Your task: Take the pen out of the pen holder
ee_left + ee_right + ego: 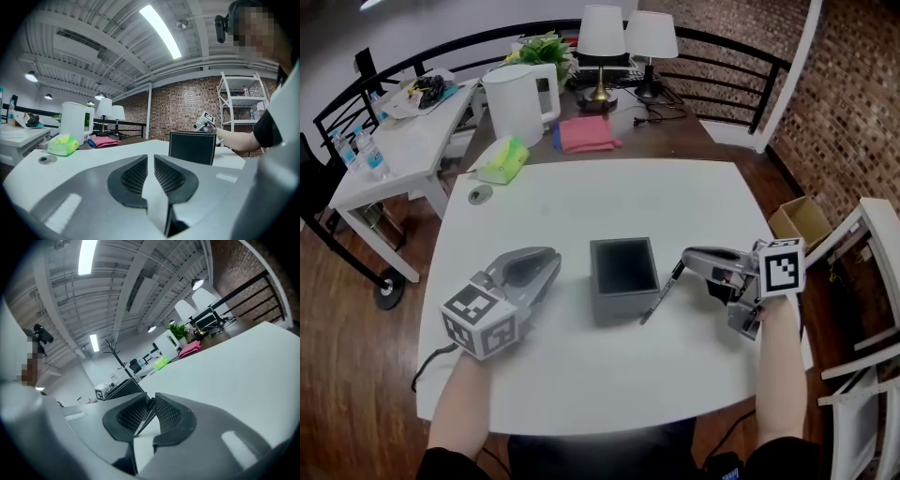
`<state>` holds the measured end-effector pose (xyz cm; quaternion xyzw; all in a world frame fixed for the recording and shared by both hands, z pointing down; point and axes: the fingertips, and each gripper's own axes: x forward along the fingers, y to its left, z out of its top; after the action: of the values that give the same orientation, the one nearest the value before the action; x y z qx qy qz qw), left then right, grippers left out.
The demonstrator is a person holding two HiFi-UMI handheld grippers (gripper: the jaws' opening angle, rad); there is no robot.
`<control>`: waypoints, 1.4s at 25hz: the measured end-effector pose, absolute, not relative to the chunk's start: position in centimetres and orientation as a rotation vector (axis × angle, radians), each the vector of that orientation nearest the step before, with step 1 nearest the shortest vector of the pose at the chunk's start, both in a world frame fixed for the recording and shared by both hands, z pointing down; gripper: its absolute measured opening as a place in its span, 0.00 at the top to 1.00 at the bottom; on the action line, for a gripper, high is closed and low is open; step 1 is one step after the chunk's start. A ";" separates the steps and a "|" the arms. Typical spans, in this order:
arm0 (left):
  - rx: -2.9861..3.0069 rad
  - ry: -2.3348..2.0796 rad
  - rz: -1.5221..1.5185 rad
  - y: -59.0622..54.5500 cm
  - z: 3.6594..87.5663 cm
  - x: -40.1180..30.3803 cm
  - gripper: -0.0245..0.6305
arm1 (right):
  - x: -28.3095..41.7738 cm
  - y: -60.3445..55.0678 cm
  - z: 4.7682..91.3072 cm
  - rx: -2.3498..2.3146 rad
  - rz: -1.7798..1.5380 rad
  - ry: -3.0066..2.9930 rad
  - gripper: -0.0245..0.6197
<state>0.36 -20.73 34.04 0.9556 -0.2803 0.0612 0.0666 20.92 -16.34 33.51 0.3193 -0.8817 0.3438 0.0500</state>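
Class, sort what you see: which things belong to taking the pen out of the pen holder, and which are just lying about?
Belongs to the job: pen, pen holder, right gripper shut on the pen, white table.

Just lying about: white kettle, pink cloth, green bundle, two lamps, plant, water bottles, cardboard box.

Light: bright, even, from ceiling tubes [161, 30], which glare in both gripper views.
Shadows: soft and short on the table [581, 202].
Distortion: strong fisheye bending, with dark corners in the gripper views.
Focus: nearest foreground soft.
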 end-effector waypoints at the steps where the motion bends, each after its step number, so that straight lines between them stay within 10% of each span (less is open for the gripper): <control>1: 2.881 -0.845 0.186 -20.7 34.1 0.4 0.90 | 20.6 -16.9 33.7 0.991 1.046 -2.670 0.85; 23: 2.886 -0.828 0.198 -20.7 34.2 0.5 0.90 | 22.2 -20.5 36.5 1.449 0.695 -2.523 0.77; 35: 2.892 -0.828 0.188 -20.7 33.9 0.4 0.90 | 24.9 -19.2 34.5 1.658 0.326 -2.523 0.94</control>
<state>0.44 -20.65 33.93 0.9575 -0.2743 0.0621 0.0636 24.85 -19.22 34.52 0.5453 -0.8297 0.1071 0.0523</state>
